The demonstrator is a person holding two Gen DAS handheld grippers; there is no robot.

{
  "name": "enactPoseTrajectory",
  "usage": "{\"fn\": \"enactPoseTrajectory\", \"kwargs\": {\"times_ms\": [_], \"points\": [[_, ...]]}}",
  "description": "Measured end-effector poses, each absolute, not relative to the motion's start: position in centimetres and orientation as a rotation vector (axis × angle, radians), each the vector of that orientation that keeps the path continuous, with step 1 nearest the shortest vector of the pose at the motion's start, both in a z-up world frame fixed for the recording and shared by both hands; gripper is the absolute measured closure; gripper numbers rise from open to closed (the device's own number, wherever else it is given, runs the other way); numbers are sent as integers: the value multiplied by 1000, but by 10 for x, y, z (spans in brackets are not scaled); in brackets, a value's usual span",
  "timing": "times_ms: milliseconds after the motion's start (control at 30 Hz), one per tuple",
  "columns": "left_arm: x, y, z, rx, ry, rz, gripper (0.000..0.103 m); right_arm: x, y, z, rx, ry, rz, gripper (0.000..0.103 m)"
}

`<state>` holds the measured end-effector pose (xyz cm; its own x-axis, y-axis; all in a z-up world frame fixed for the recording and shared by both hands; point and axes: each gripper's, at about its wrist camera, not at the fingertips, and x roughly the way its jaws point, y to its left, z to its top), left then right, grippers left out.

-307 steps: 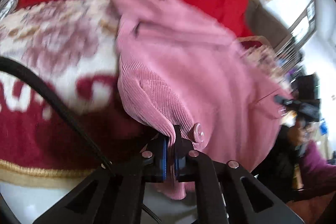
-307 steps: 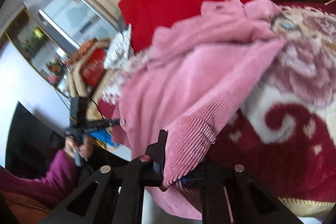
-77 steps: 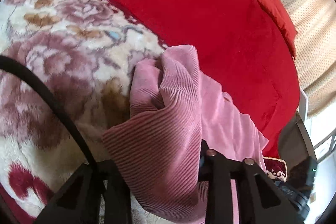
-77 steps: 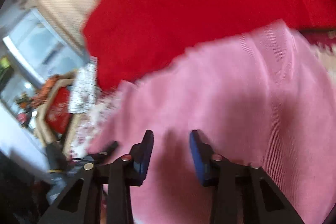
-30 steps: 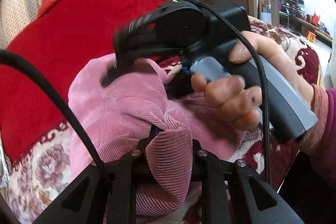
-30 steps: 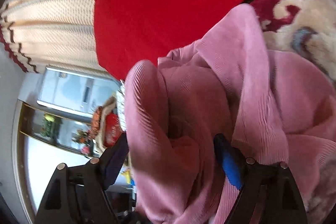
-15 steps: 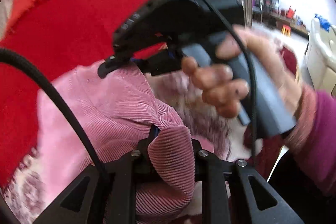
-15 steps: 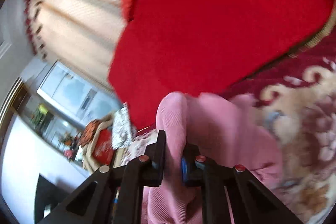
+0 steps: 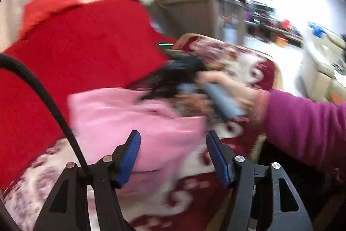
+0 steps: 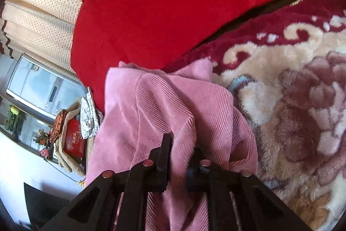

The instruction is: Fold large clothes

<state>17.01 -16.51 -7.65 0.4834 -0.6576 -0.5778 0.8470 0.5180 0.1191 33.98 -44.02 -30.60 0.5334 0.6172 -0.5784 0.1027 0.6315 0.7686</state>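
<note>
One ribbed pink corduroy garment (image 10: 173, 114) pinched by right gripper (image 10: 180, 157).

Bright daylight, left view motion-blurred, fisheye-warped.

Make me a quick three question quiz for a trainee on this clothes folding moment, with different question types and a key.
1. True or false: the left gripper is clamped on the pink garment.
2. What does the right gripper pinch?
3. The garment lies on: A) a bare wooden floor B) a floral blanket C) a glass table.

Key: 1 false, its jaws have just been opening and nothing is pinched between them; 2 a fold of the pink garment; 3 B.
</note>
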Motion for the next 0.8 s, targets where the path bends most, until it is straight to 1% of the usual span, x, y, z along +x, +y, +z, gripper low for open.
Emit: {"fn": "enactPoseTrajectory", "kwargs": {"times_ms": [67,100,133,200,233,300,333,500,567,600,633,667,733,800], "points": [[201,-143,-75,356,513,-843,37,333,-439,-291,816,962,333,86],[221,-132,-78,300,551,-788,37,327,-437,-283,789,949,316,86],[246,-121,-87,240,603,-728,38,325,-434,-279,781,944,309,86],[267,-116,-110,213,654,-693,38,316,-432,-269,754,933,288,86],[273,-120,-126,229,691,-684,38,313,-427,-262,724,925,267,86],[272,-130,-143,234,707,-694,40,304,-419,-247,659,903,246,86],[270,-133,-143,237,696,-696,40,296,-427,-242,634,891,254,86],[267,-137,-143,273,692,-677,42,256,-393,-198,516,821,365,86],[271,-135,-148,240,719,-672,42,244,-377,-198,470,841,392,86],[272,-135,-150,221,736,-686,42,241,-368,-207,445,890,391,86],[269,-135,-149,217,748,-704,42,242,-360,-226,413,981,355,86],[266,-138,-152,230,747,-707,42,244,-358,-245,402,1043,320,87],[261,-137,-152,255,724,-678,42,247,-361,-262,429,1077,306,88],[264,-133,-152,222,742,-686,42,251,-364,-255,425,1107,298,88]]}}
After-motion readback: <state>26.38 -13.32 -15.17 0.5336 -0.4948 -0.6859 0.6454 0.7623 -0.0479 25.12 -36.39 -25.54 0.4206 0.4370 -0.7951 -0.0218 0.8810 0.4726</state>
